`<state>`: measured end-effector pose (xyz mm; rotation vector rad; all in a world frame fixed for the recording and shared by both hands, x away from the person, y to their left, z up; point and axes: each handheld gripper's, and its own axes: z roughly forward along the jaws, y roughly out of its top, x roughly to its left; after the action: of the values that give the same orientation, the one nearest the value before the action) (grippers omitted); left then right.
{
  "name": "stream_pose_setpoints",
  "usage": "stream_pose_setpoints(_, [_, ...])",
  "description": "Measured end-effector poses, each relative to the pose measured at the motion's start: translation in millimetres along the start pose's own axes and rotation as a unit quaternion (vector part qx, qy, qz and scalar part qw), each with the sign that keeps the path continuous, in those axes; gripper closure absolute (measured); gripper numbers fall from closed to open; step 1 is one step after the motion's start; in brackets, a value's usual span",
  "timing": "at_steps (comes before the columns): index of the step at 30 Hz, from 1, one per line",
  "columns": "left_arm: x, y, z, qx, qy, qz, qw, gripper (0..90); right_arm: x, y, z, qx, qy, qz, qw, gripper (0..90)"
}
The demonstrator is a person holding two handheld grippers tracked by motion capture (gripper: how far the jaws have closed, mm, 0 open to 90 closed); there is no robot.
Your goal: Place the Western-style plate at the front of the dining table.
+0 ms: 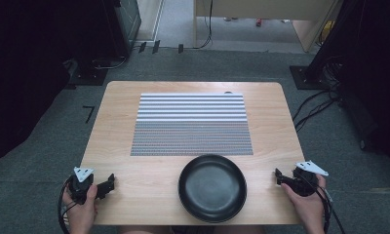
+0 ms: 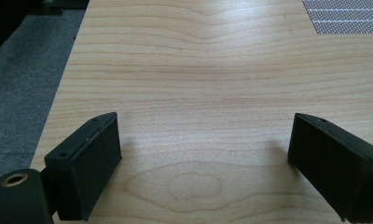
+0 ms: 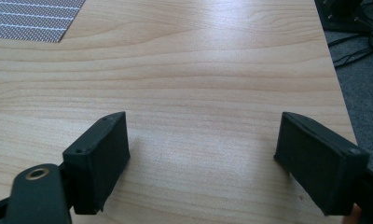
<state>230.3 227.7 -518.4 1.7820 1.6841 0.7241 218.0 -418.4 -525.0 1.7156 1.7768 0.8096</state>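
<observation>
Two pairs of jaws stand wide apart with nothing between them, bare wood showing through the gap in each gripper view. The left gripper (image 1: 107, 184) rests at the bench's (image 1: 120, 122) near left corner, the right gripper (image 1: 280, 176) at the near right edge, each in a hand and pointing inward. Between them, well apart from both, a black bowl (image 1: 212, 187) sits upright and looks to hold nothing, near the front edge, just below a striped mat (image 1: 191, 124) in the middle of the bench. By my judgement this is a rest pose, with no reach begun. A next move would call for one gripper to travel inward and straddle the bowl's rim with its jaws.
</observation>
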Motion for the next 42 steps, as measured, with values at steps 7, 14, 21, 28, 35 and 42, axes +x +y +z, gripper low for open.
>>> stream_pose_setpoints(7, [0.6, 0.9, -1.6, 0.010, -0.004, 0.005, 0.9999, 8.9, 0.8, 0.5, 0.6, 0.002, 0.001, 0.000, 1.0000, 13.9])
stream_pose_setpoints(14, [-2.8, 2.3, -4.0, 0.004, -0.001, -0.002, 1.0000, 8.9, 0.5, 0.4, 0.4, 0.002, 0.002, 0.002, 1.0000, 13.5])
stream_pose_setpoints(21, [-18.1, 5.7, -6.6, -0.005, -0.015, 0.011, 0.9998, 8.9, -0.4, -1.0, -1.7, -0.001, -0.002, 0.006, 1.0000, 13.6])
stream_pose_setpoints(28, [-26.9, 7.2, -8.9, -0.009, -0.030, 0.014, 0.9994, 8.9, 1.4, 0.7, -5.5, -0.010, -0.001, 0.009, 0.9999, 13.7])
stream_pose_setpoints(35, [-35.8, 8.0, -10.9, -0.011, -0.040, 0.021, 0.9989, 8.9, 6.9, 1.4, -7.7, -0.013, 0.003, 0.007, 0.9999, 13.7])
stream_pose_setpoints(42, [-49.9, 8.8, -13.5, -0.016, -0.058, 0.027, 0.9978, 8.9, 12.8, 2.2, -9.9, -0.017, 0.008, 0.007, 0.9998, 13.8])
